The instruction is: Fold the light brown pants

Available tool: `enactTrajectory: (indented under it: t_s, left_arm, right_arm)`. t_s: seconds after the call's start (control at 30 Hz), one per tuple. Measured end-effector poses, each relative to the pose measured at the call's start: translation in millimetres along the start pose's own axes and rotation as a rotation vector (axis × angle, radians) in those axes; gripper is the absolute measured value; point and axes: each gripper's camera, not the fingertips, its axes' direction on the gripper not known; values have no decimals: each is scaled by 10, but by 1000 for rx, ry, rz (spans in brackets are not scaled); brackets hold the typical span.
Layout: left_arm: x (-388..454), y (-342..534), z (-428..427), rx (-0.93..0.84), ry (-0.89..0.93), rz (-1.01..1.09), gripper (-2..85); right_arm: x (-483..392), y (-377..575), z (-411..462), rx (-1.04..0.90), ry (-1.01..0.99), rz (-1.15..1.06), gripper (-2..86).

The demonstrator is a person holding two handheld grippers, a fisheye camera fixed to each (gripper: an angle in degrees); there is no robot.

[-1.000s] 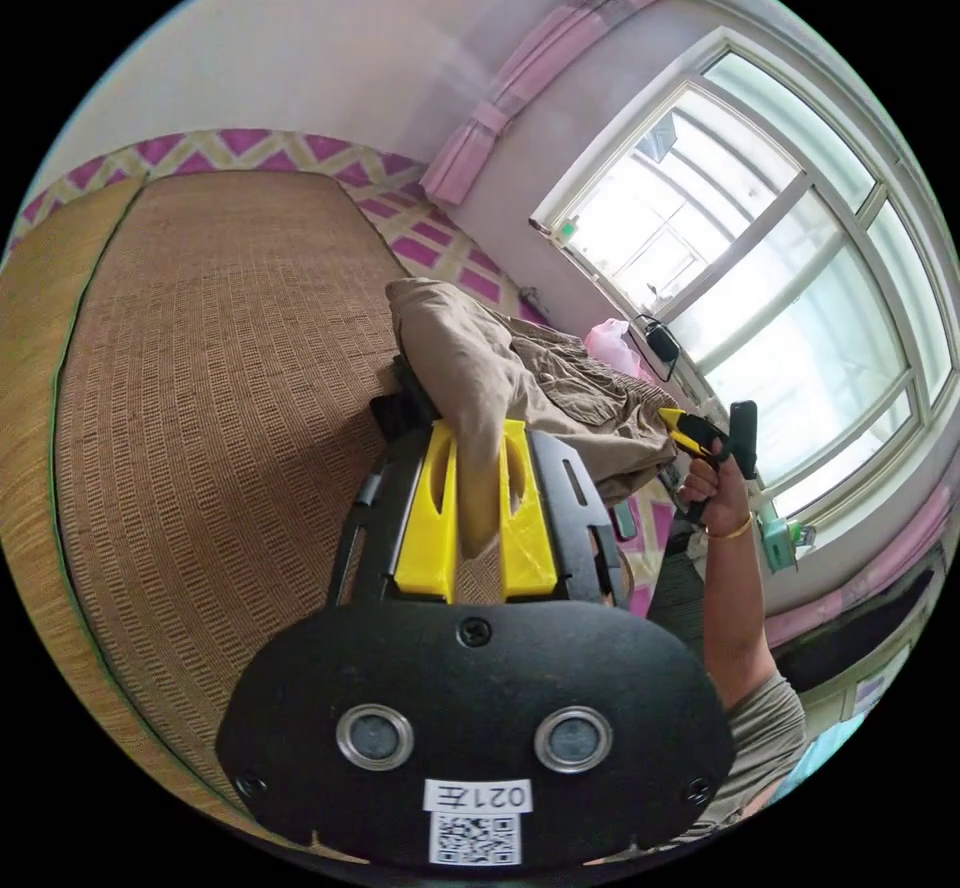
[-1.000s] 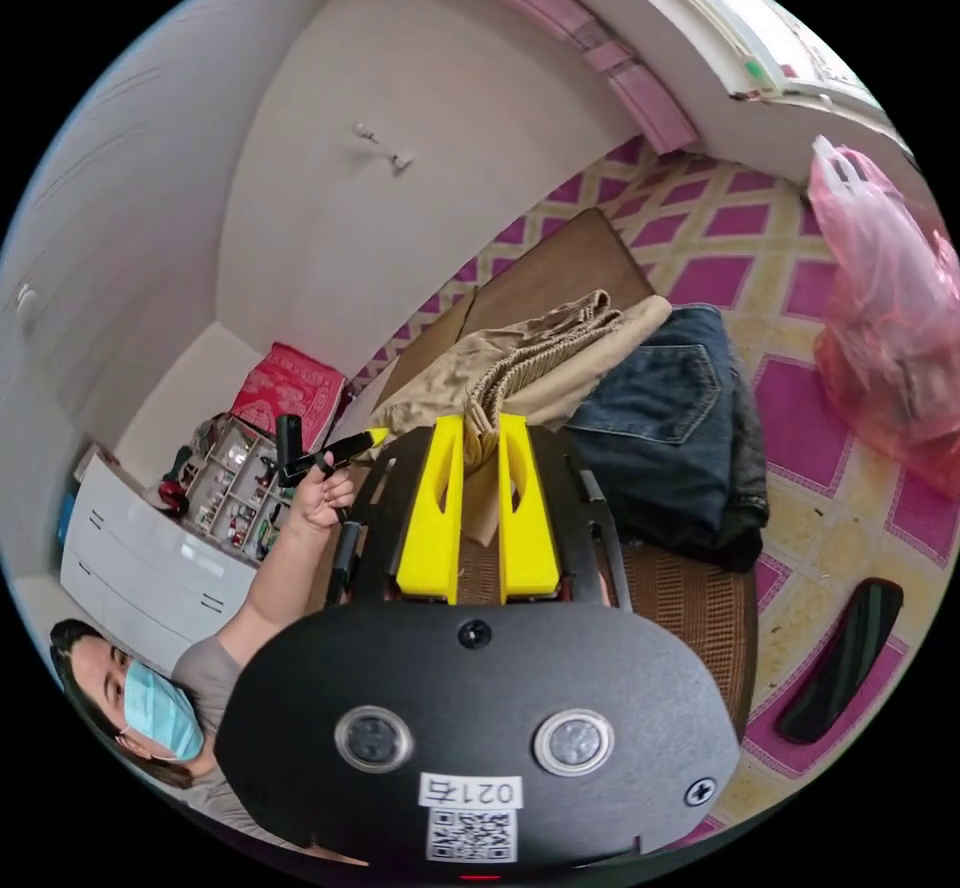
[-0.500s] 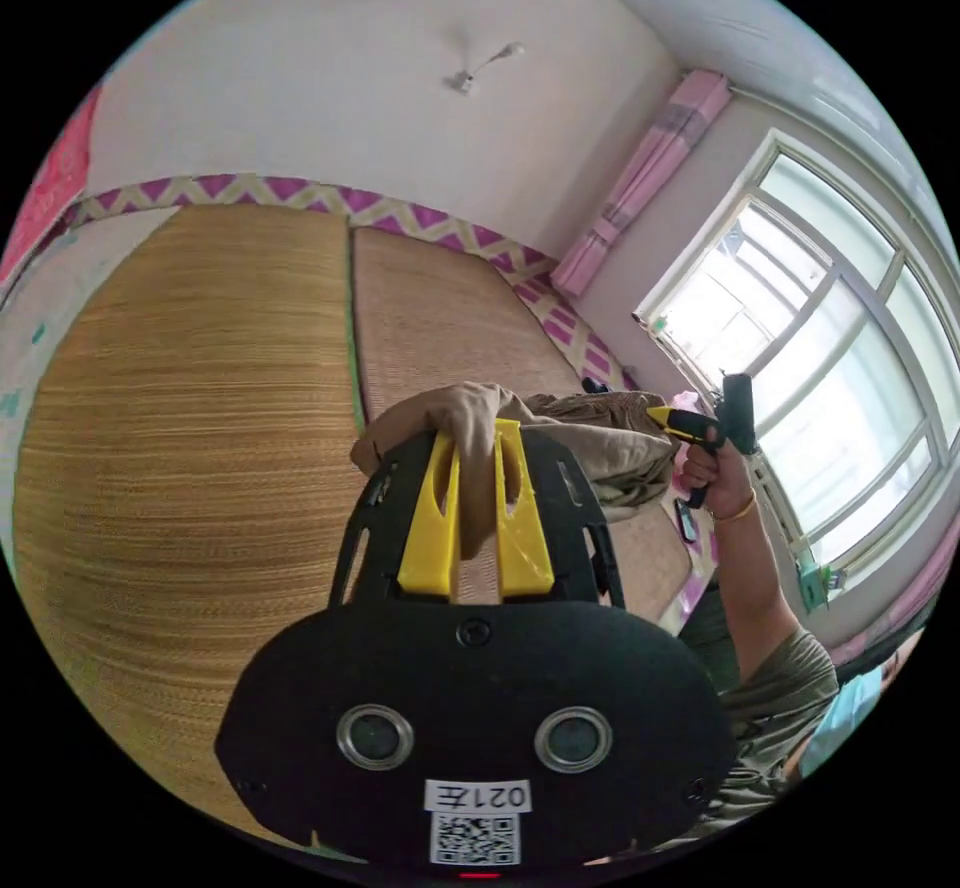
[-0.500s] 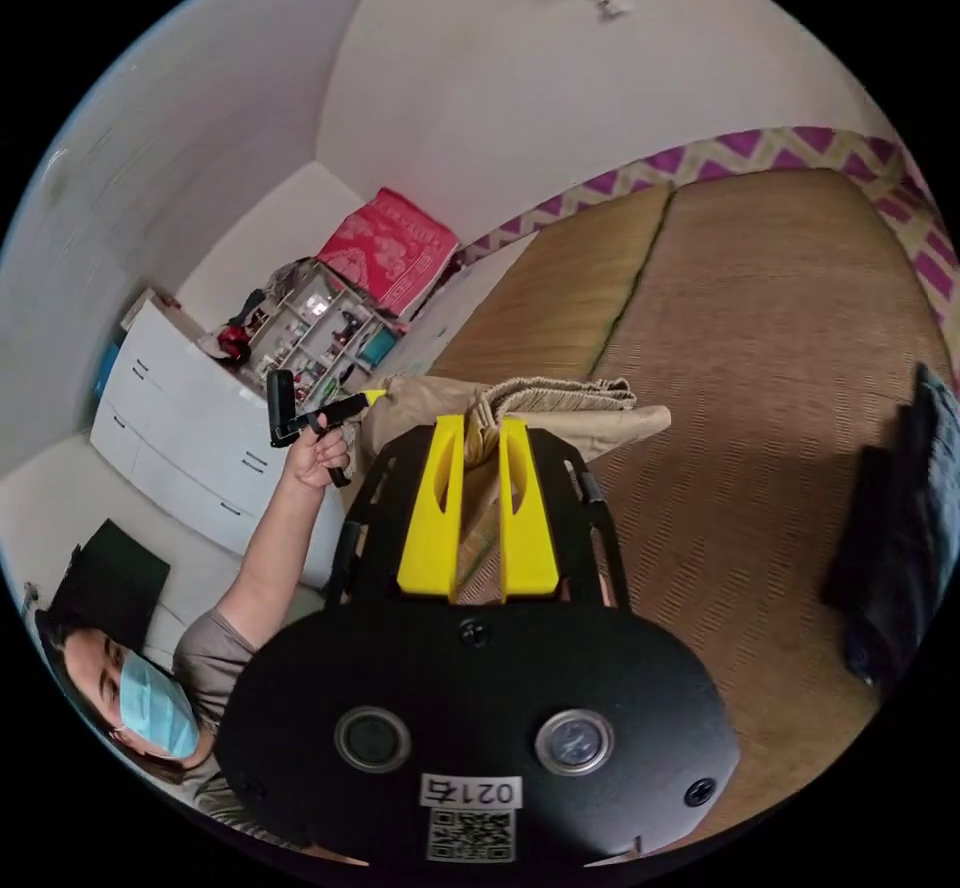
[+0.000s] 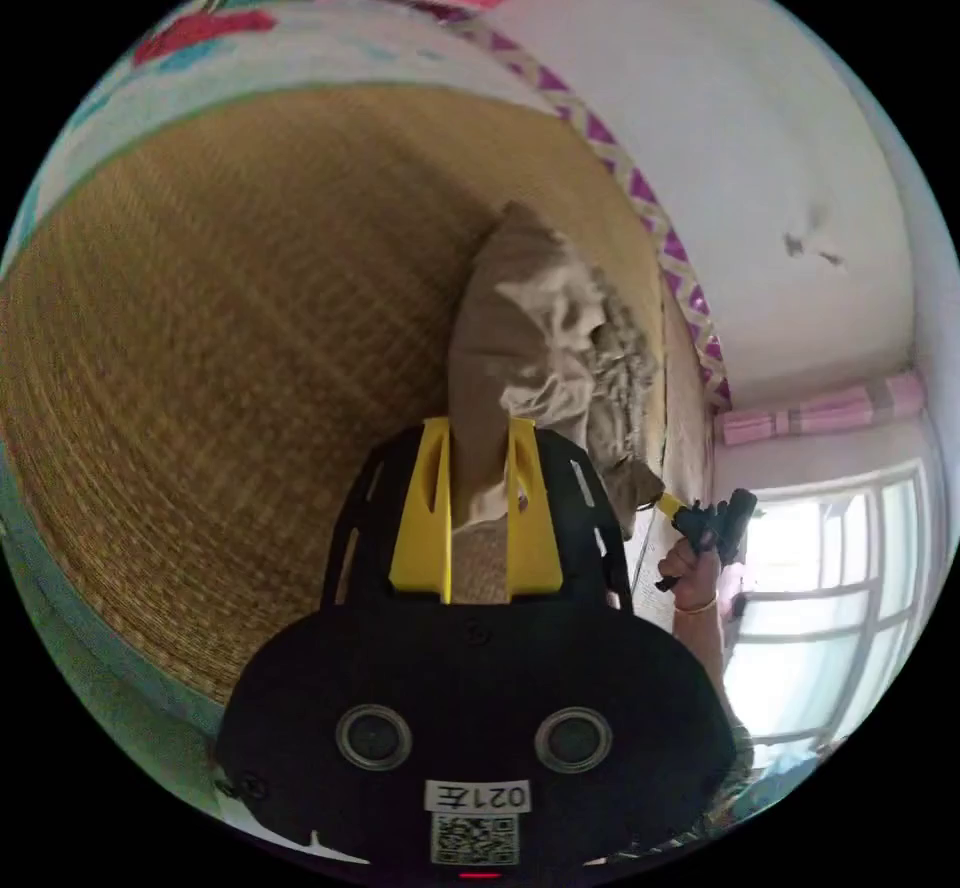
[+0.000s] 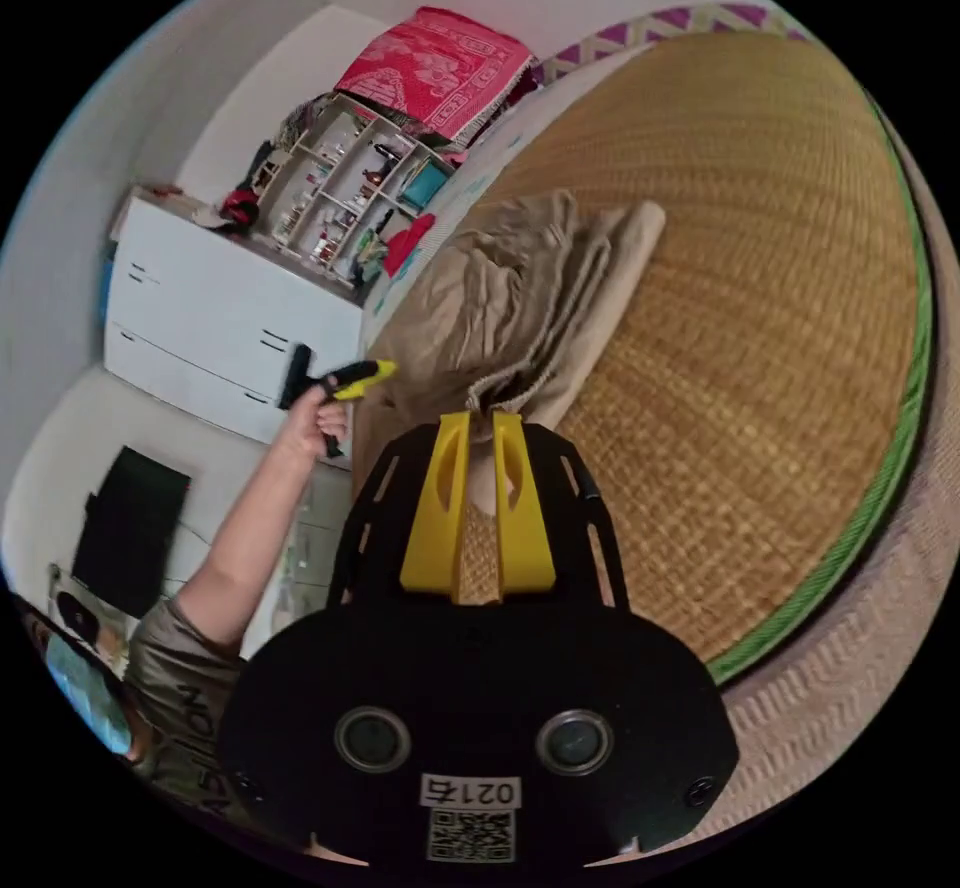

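So both grippers have the light brown pants [image 5: 520,328] pinched and hanging above the woven mat [image 5: 220,328]. In the left gripper view the left gripper [image 5: 476,448] has its yellow jaws closed on a fold of cloth, and the bundle runs straight up frame from it. In the right gripper view the right gripper [image 6: 480,428] is clamped on the gathered waistband, with the pants [image 6: 520,298] stretching up toward centre frame. The long axis runs between the two, so neither is nearer.
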Motion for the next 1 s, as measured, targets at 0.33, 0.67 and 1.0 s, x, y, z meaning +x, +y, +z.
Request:
enactTrajectory:
  t_s: [0.33,0.67,1.0]
  left_arm:
    - [857,470,-1238,285,25,471,74]
    - [3168,1039,-512,276,-151,883,17]
    - [3740,419,1149,-29,-258,813,22]
  right_arm:
    - [-1006,850,-1605,-5,48,-234,-6]
    - [-1995,2526,-2602,18,275,-325,-6]
    - [-2588,3333,-3143,150,291,-251,-6]
